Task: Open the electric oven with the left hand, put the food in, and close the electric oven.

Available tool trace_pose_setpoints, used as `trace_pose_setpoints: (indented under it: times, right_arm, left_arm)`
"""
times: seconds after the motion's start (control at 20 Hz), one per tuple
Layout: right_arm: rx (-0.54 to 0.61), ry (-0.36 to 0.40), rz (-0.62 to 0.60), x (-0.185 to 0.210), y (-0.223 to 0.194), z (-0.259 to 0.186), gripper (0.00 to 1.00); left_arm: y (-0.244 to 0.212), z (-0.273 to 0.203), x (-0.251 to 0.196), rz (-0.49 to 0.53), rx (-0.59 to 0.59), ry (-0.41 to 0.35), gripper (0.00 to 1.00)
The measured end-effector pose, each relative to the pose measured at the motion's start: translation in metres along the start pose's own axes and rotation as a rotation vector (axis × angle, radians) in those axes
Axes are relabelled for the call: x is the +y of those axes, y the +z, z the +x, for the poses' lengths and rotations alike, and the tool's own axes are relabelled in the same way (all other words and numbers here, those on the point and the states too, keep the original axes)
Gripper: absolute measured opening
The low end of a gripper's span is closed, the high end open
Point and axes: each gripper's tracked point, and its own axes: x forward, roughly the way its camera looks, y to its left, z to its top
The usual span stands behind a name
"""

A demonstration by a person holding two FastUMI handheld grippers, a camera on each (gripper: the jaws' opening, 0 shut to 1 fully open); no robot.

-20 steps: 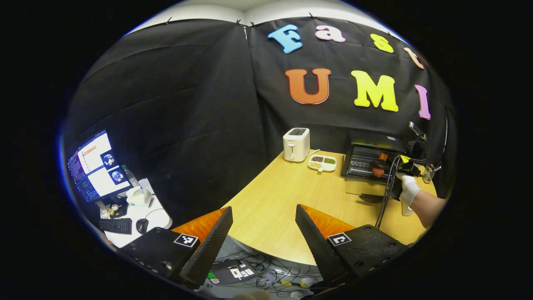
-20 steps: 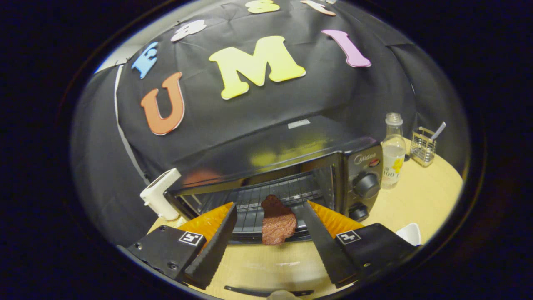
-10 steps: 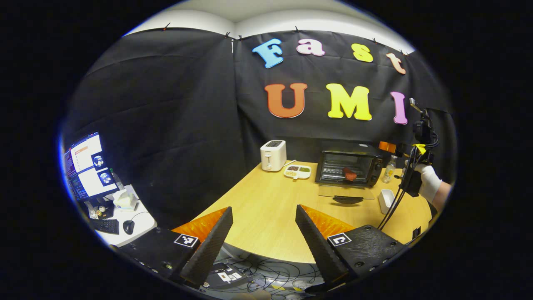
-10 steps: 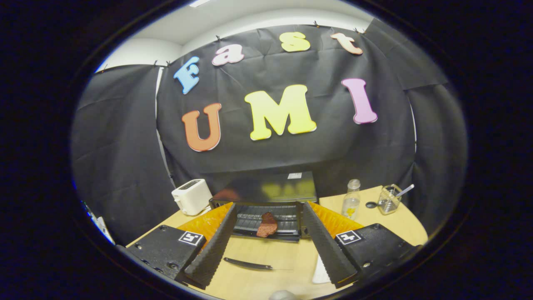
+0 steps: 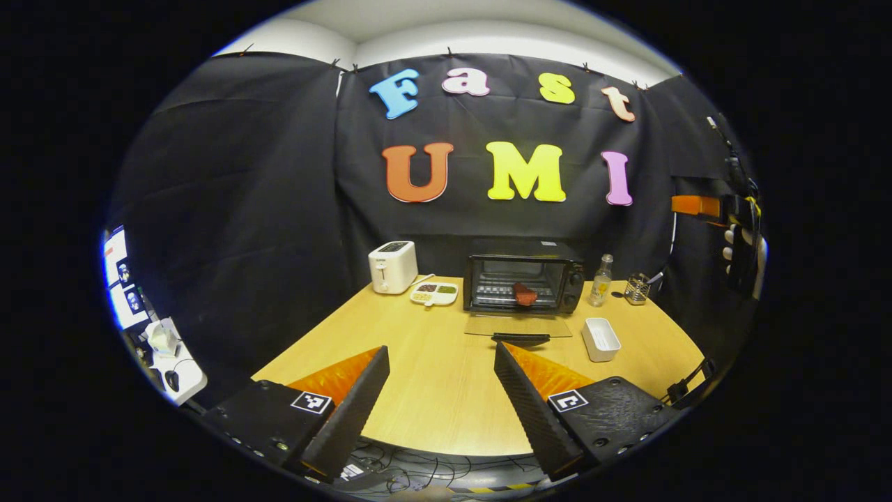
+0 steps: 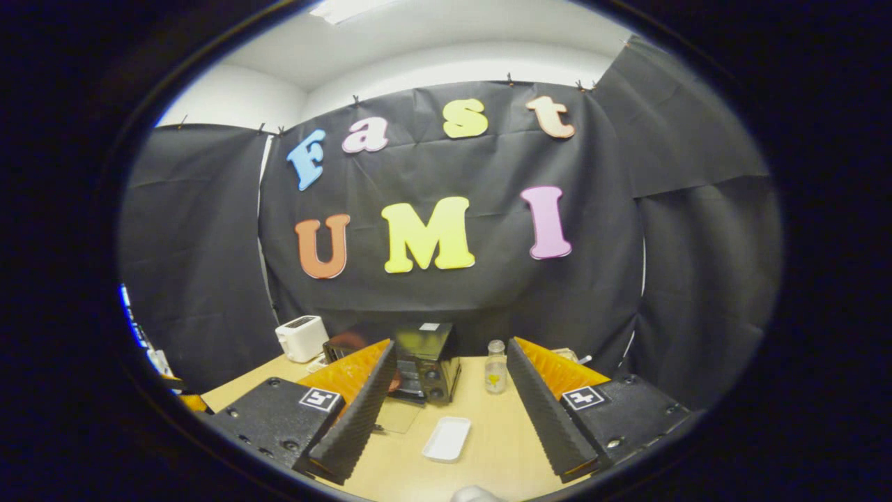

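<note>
Left gripper [image 5: 442,390] open, empty, over the near table [image 5: 446,411] edge. Right gripper [image 6: 449,404] open too, nothing held. Farther back: white tray [image 5: 603,339], then electric oven [image 5: 524,282], door [image 5: 518,325] folded down flat, food [image 5: 525,295] on its rack.
</note>
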Motion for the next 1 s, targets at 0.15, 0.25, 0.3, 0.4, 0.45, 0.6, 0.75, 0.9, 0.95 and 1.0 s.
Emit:
trace_pose_setpoints:
  times: [0.15,0.25,0.3,0.4,0.45,0.6,0.75,0.9,0.95,1.0]
  right_arm:
    - [0.008,0.017,-0.045,-0.034,0.003,-0.023,1.00]
    - [0.013,0.051,-0.063,-0.043,0.002,-0.038,1.00]
    - [0.019,0.069,-0.070,-0.047,0.000,-0.043,1.00]
    - [0.061,0.063,-0.097,-0.062,-0.010,-0.049,1.00]
    - [0.070,0.061,-0.095,-0.065,-0.014,-0.052,1.00]
    - [0.120,0.008,-0.090,-0.072,-0.023,-0.047,1.00]
    - [0.150,-0.086,-0.073,-0.080,-0.021,-0.039,1.00]
    - [0.166,-0.154,-0.049,-0.082,-0.022,-0.036,0.96]
    - [0.171,-0.173,-0.050,-0.083,-0.023,-0.037,0.96]
    - [0.173,-0.191,-0.056,-0.084,-0.022,-0.038,1.00]
  left_arm:
    - [-0.013,0.023,-0.036,0.030,0.028,-0.014,0.97]
    - [-0.028,0.046,-0.056,0.043,0.053,-0.026,0.97]
    - [-0.034,0.057,-0.069,0.043,0.066,-0.033,0.97]
    - [-0.053,0.081,-0.087,0.051,0.113,-0.049,0.97]
    - [-0.060,0.095,-0.096,0.052,0.129,-0.063,0.97]
    - [-0.080,0.143,-0.119,0.099,0.166,-0.114,0.97]
    - [-0.109,0.191,-0.134,0.105,0.224,-0.169,0.97]
    - [-0.133,0.234,-0.137,0.080,0.279,-0.182,0.97]
    - [-0.138,0.244,-0.141,0.079,0.283,-0.190,0.98]
    - [-0.142,0.251,-0.143,0.082,0.290,-0.203,0.97]
